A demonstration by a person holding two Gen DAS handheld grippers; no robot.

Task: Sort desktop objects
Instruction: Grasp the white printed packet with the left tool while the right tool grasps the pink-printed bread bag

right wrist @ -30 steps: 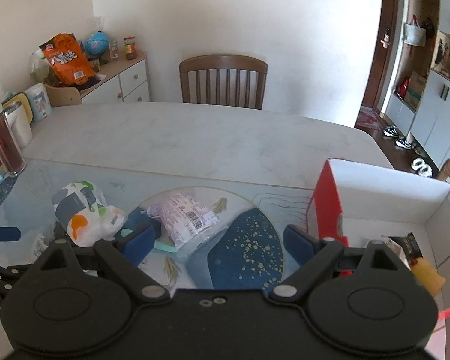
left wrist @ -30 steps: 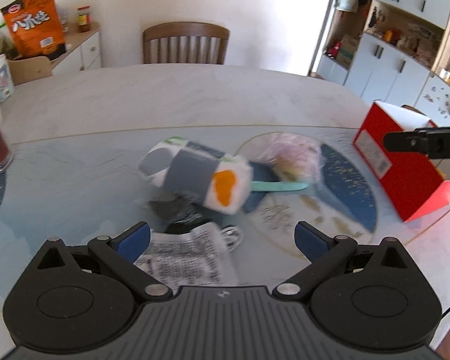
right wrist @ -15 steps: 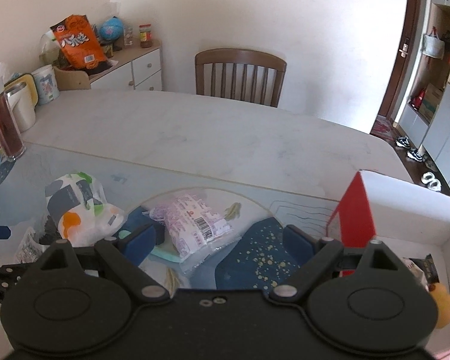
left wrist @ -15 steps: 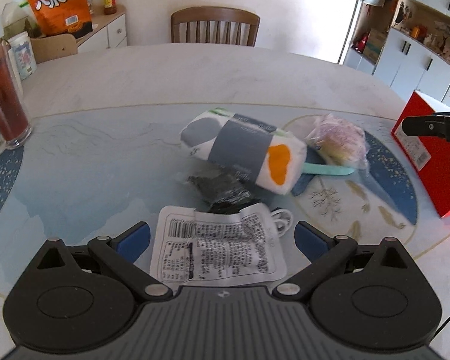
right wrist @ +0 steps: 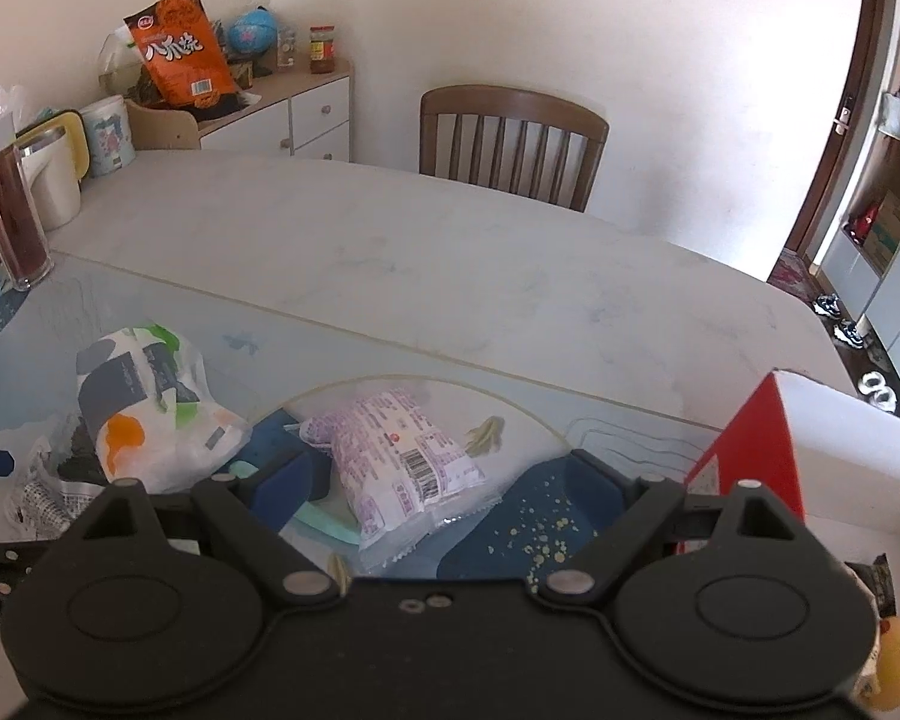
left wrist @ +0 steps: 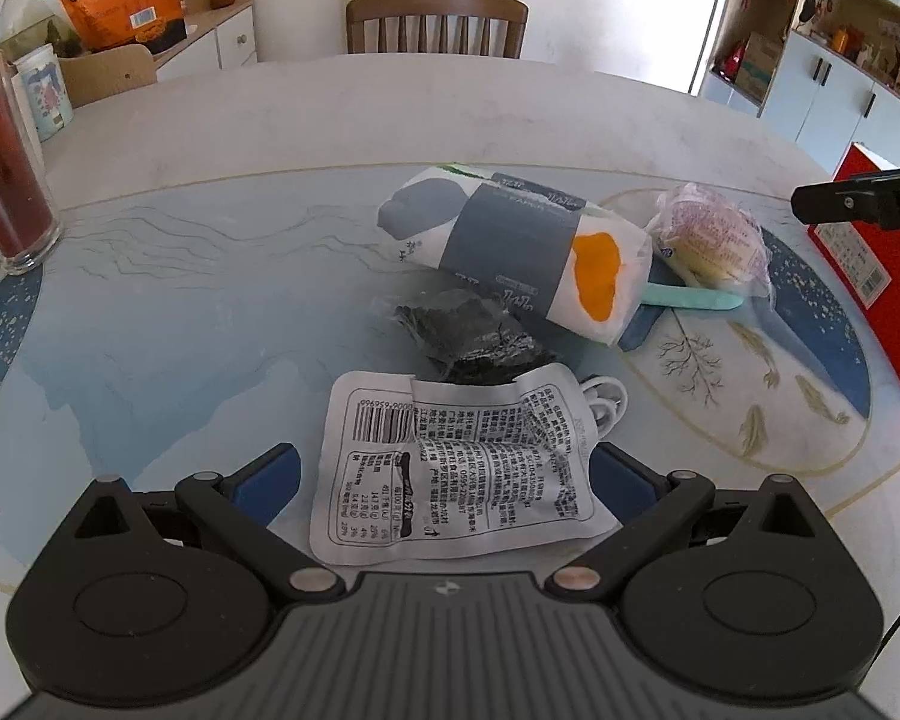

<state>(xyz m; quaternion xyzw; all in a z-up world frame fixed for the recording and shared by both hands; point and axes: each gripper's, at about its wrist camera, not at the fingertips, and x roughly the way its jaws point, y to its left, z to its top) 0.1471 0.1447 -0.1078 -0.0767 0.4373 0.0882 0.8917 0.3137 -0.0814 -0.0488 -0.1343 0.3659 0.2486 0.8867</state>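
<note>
My left gripper is open, its blue fingers on either side of a silver printed sachet lying flat on the glass table top. Beyond it lie a dark crinkled packet, a coiled white cable, a white, grey and orange tissue pack, a teal stick and a purple snack bag. My right gripper is open above the purple snack bag; the tissue pack lies to its left. The red box stands at the right with a few items inside.
A tall glass jar stands at the table's left edge, with mugs behind. A wooden chair is at the far side. A sideboard holds an orange snack bag. The right gripper's finger shows at the right.
My left gripper has moved forward and down, so the silver sachet now lies between its open fingers. My right gripper has shifted left and tilted up, away from the red box.
</note>
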